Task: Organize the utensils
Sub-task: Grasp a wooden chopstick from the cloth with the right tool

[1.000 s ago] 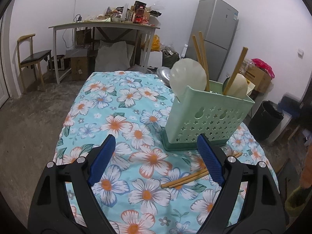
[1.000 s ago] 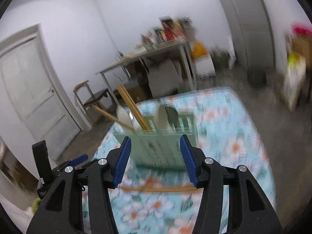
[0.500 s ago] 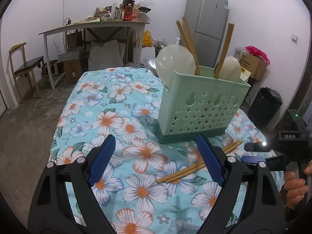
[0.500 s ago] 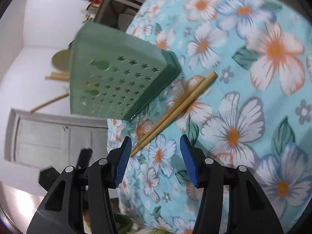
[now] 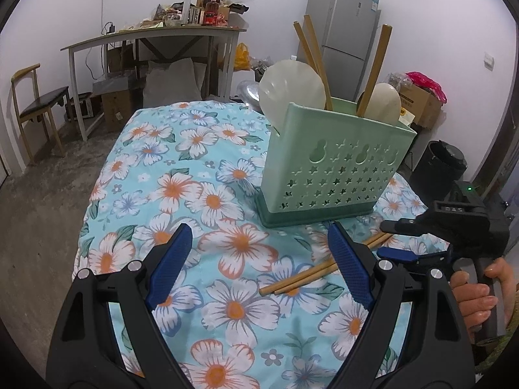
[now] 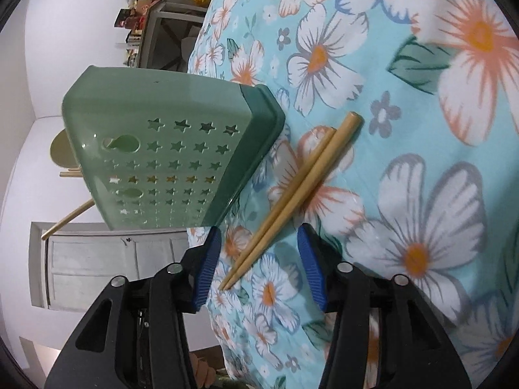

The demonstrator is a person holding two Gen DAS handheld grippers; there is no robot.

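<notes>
A pair of wooden chopsticks (image 6: 293, 194) lies flat on the flowered tablecloth (image 5: 181, 168), just beside the dark green base of the pale green utensil holder (image 5: 334, 165), which stands upright and already holds spoons and other chopsticks; the pair lies side by side, touching along most of its length.

The sticks look light, stiff and smooth; being thin and round they will likely roll or slide apart if pinched off-centre, and the soft cloth under them gives little to press against; the best hold seems to be across both sticks together, a little back from the thin tips, so that the pads clamp them as one.

In the right wrist view their long axis runs on a slant from lower left to upper right; the thin tips point toward the right gripper (image 6: 259, 259) and the thick square ends point away from it, out over the cloth.

The right gripper has just been closing its jaws; they stand partly spread with the thin ends of the chopsticks between them, the pads not yet pressing on the wood; the left gripper (image 5: 259, 265) hangs over the cloth in front of the holder, its jaws spread wide and holding nothing.
</notes>
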